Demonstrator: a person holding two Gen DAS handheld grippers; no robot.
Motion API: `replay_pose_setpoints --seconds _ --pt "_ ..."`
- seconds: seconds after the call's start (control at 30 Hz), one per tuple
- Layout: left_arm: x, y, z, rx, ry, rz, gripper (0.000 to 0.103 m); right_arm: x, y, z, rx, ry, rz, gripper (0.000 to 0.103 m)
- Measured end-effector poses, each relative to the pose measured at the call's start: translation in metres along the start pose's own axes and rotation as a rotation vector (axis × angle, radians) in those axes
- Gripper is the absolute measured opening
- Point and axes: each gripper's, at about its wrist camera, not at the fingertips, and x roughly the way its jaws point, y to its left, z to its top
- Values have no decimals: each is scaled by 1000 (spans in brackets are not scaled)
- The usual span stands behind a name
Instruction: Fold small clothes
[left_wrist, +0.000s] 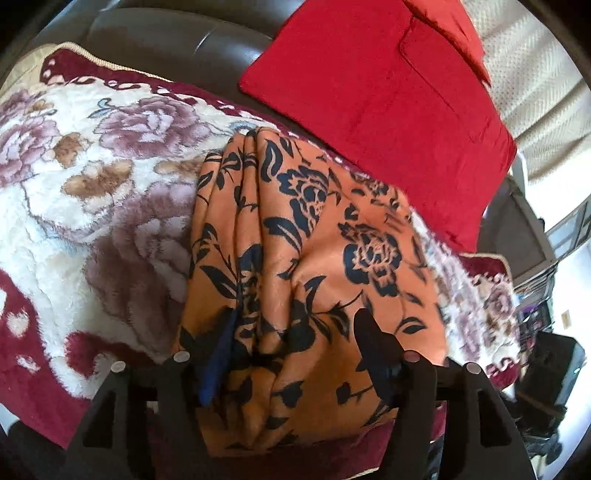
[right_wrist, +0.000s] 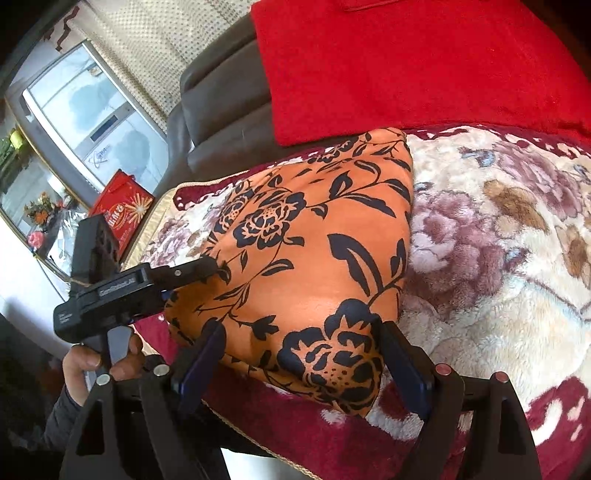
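Orange cloth bundled on the sofa, both grippers at its near edge

Orange garment printed with black roses (left_wrist: 317, 236), soft and thin, lies folded into a plump packet on the fleecy cream-and-maroon floral blanket (left_wrist: 74, 192) spread over a dark leather sofa. Red plush cushion (right_wrist: 406, 66) sits behind it, apart from the work. Several layered edges show as ridges along one side of the packet, so the folding looks well advanced; judged, not certain.

Left gripper (left_wrist: 295, 332) straddles the bunched near end. Its fingers stand partly apart with gathered cloth bulging up between them. Whether the pads press on that cloth, cannot tell from either view. From the right wrist view its tip (right_wrist: 207, 264) meets the packet's left flank, likely steadying or tucking that edge.

Right gripper (right_wrist: 301, 345) has fingers spread wide either side of the packet's near corner, cloth between them, pads looking clear of it: open, nothing held.

Both tools angle downward toward the blanket. A hand (right_wrist: 96, 363) wraps the left tool's handle, dark sleeve below it
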Motion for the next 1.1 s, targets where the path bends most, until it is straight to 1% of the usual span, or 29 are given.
replay_pose_setpoints --seconds 0.03,0.07,0.13,0.17,0.23,0.27,0.3,0.33,0.37,0.4,0.43,0.47,0.53,0.6,0.7,0.73,0.8,0.83,0.87,0.9,0.93,0.97,1.0,1.03,1.07,1.1 --pt "4 2 1 3 13 33 26 2 0 0 0 2 0 88" --pt "5 1 3 -9 38 26 22 2 1 0 -1 2 1 88" --pt "-14 -11 11 24 -22 31 20 0 1 0 -6 2 0 88" --pt "-36 -25 15 69 -101 45 20 -1 1 0 -5 2 2 88" --pt "-57 -35 16 96 -161 59 20 -2 0 -1 0 0 0 88" --pt "-56 -33 15 111 -158 94 21 -3 -2 -1 5 -1 0 88" --pt "-49 -25 14 98 -130 121 21 -2 -3 -2 13 0 4 88" --pt "-35 -12 11 62 -75 143 22 -1 -4 -2 19 3 8 88" --pt "-15 3 7 25 13 157 26 1 -5 -3 22 9 11 88" --pt "-6 10 3 15 41 149 29 2 -5 -3 22 10 12 88" --pt "-8 11 0 15 10 127 30 2 -5 -4 20 11 14 88" --pt "-13 10 0 7 1 108 34 2 -4 -5 17 15 17 88" --pt "-15 5 1 11 9 92 41 2 -3 -5 7 17 18 88" --pt "-15 6 1 10 12 91 41 2 -3 -5 9 19 20 88" --pt "-24 13 -3 -33 14 67 42 -2 -1 -6 5 10 24 88" --pt "-26 17 -1 -45 14 63 44 -3 -2 -6 6 9 24 88" --pt "-34 19 -6 -72 -9 60 46 -4 -5 -6 17 12 25 88" --pt "-42 18 -10 -73 -37 55 46 -4 -8 -6 27 12 29 88" --pt "-42 17 -13 -50 -58 85 42 -3 -11 -7 45 11 37 88" --pt "-35 19 -17 -28 -28 142 31 -2 -16 -7 70 14 50 88" --pt "-27 25 -20 -35 9 155 24 0 -20 -7 90 17 60 88" --pt "-23 38 -26 -92 20 122 25 2 -24 -7 112 23 71 88" --pt "-26 41 -28 -110 10 101 25 2 -26 -7 124 25 77 88" --pt "-32 42 -29 -117 -3 85 24 1 -28 -8 128 23 79 88" --pt "-38 38 -29 -109 -11 82 26 -1 -30 -8 131 17 77 88" --pt "-41 35 -29 -96 -11 96 28 -2 -32 -9 136 15 78 88"
